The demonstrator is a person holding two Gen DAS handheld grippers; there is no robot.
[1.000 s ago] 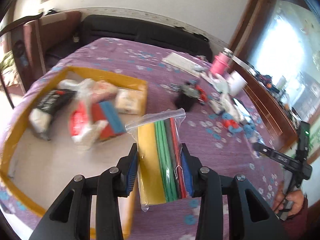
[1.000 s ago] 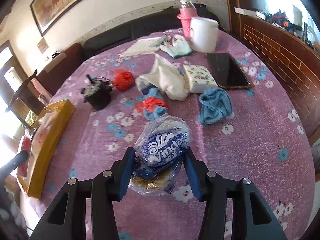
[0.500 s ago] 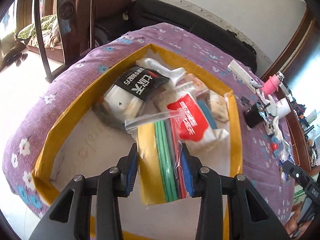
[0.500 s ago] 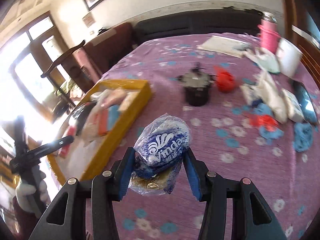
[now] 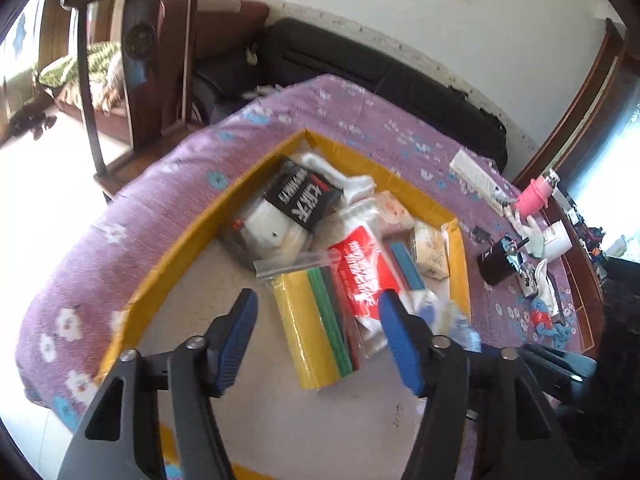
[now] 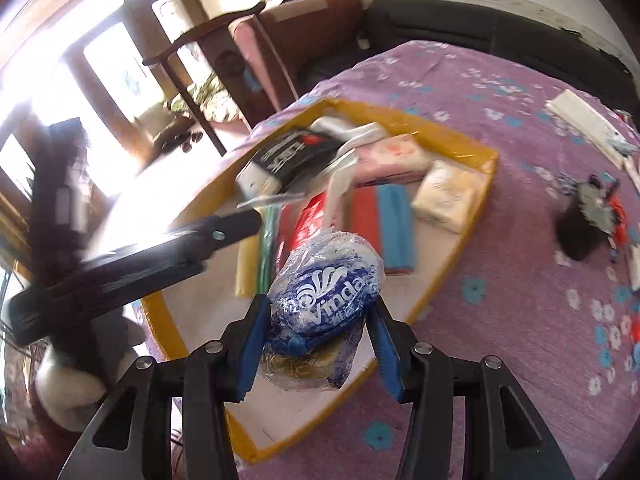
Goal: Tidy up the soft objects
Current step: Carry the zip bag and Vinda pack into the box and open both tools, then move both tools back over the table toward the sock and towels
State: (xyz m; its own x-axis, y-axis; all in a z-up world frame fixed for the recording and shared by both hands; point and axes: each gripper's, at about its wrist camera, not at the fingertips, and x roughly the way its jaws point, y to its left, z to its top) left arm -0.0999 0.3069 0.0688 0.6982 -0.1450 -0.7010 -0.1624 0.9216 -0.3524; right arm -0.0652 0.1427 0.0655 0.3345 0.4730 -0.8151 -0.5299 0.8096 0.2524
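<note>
Across the counter (image 5: 360, 120) lies a purple flowered cloth, and on it sits a wide, shallow tray with yellow walls (image 5: 188, 240) and a pale floor, the largest thing in both views. Inside the tray, toward its far corner, a black-labelled packet (image 5: 304, 200) lies against white wrapped goods, with a red-and-white packet (image 5: 360, 276) beside it, then a blue and red slab (image 6: 390, 228) and a small cream tissue pack (image 6: 448, 196) near the right-hand wall. A clear zip bag of yellow, green and red sheets (image 5: 316, 320) rests flat on the tray floor just ahead of the left tool (image 5: 316, 332), whose blue-padded fingers (image 5: 240, 332) stand spread wide on either side of the bag without touching it. The right tool (image 6: 316, 344) hovers over the near edge of the tray, pressed onto a blue and white Vinda tissue pack (image 6: 328, 296) wrapped in crinkled clear film, which bulges up between the pads. From the right wrist view the left tool's black arm crosses the tray at the left, blurred. Farther off on the cloth, well apart from the tray, stand a small black pot (image 5: 496, 264), a pink cup (image 5: 534, 196) and some blue and red scraps of fabric (image 5: 548, 324).
</note>
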